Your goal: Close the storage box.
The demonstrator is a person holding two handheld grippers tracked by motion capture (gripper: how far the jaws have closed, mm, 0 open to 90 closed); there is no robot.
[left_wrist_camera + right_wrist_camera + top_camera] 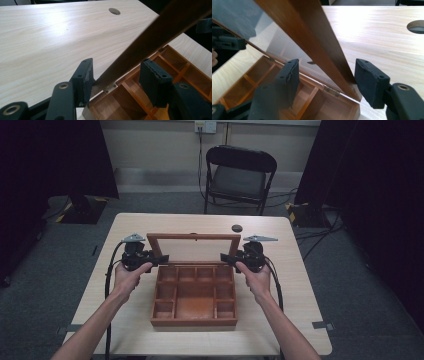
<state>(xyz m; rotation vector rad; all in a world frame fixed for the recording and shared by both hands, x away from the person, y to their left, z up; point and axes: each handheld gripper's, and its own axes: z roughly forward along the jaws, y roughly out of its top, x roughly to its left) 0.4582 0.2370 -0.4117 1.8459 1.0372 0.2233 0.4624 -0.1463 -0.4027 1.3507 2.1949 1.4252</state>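
Observation:
A wooden box (pixel 194 322) with several bare compartments sits mid-table, its glass-paned lid (pixel 192 236) raised upright on brass hinges (pixel 110 88). My left gripper (pixel 162 259) reaches in from the left at the lid's lower left corner. In the left gripper view its jaws (pixel 116 62) straddle the lid frame (pixel 162 32), which runs slantwise between them and meets both pads. My right gripper (pixel 226 257) is at the lid's lower right corner. There the lid frame (pixel 312 32) passes between the jaws (pixel 326 61) with a gap on each side.
A dark round hole (pixel 237 228) lies in the table (pixel 295 285) behind the box. A black folding chair (pixel 240 175) stands beyond the far edge. Bare tabletop surrounds the box on all sides.

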